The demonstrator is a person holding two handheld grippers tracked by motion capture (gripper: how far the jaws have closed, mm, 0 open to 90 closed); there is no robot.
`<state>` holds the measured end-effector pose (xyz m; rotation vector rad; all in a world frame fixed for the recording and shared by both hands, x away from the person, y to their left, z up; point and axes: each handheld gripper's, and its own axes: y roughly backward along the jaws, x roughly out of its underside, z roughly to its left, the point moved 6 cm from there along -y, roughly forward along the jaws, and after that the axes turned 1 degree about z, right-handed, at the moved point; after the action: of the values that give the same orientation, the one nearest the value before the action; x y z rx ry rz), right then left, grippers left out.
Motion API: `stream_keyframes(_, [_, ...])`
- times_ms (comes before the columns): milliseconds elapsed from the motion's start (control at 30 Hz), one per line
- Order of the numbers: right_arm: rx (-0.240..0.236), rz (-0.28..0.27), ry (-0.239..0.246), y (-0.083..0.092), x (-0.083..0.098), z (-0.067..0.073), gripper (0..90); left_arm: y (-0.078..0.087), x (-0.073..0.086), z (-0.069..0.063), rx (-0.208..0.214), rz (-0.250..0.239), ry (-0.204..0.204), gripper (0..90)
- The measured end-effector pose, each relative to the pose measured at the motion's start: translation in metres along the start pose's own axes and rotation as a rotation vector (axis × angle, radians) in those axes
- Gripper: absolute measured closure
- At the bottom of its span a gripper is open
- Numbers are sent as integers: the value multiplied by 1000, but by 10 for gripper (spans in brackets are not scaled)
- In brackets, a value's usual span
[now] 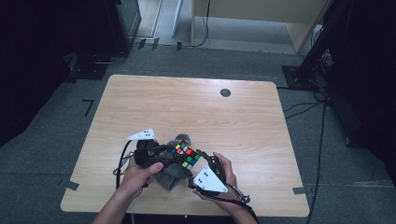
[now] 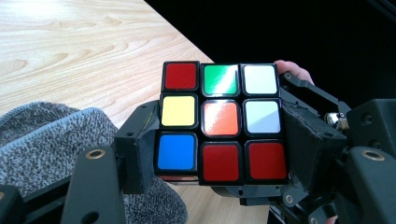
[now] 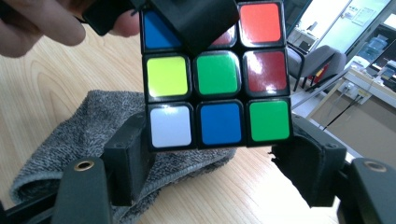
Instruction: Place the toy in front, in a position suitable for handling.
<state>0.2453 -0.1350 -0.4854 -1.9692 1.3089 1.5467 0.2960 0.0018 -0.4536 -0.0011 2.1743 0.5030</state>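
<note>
— Above the grey cloth (image 1: 170,173), near the front edge of the surface (image 1: 140,102), what is being held?

— A scrambled Rubik's cube (image 1: 186,156), lifted clear of the wood and caught between both tools. Seen from the left gripper (image 2: 219,154), its near face shows red, green and white across the top row, yellow, orange and white in the middle, blue and two reds below.

— And how do that tool's fingers (image 2: 140,154) sit?

— They pinch the cube's lower rows from either side, pads flat against it.

— What about the right gripper (image 3: 210,163)?

— Its fingers (image 3: 126,163) bracket the bottom row of a face with white, blue and green tiles; one pad touches the white corner, while the other sits just beside the green corner, so I cannot tell whether it presses. A black finger of the left tool crosses the cube's top row there.

— And around them?

— Folded cloth lies directly beneath on the pale wood, with both hands (image 1: 140,175) close together over it.
</note>
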Motion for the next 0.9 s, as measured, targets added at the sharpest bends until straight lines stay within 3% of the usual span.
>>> stream_keyframes(300, [16, -14, 37, 3, -2, 2, 345, -1, 0, 0, 26, 3, 7, 329])
stream_keyframes(433, [19, -31, 58, 5, -4, 2, 346, -3, -1, 3, -18, 17, 10, 128])
stream_keyframes(567, [19, -32, 68, 5, -4, 4, 346, -3, 0, 3, -22, 25, 11, 107])
stream_keyframes(700, [3, -21, 75, 3, -3, 7, 346, -8, 3, -1, 1, 64, -12, 136])
stream_keyframes(800, [-5, -24, 97, 3, -3, 11, 346, -11, 4, -2, -27, 74, -24, 131])
stream_keyframes(900, [-12, -27, 128, 3, -4, 16, 345, -12, 4, -3, -5, 71, -18, 134])
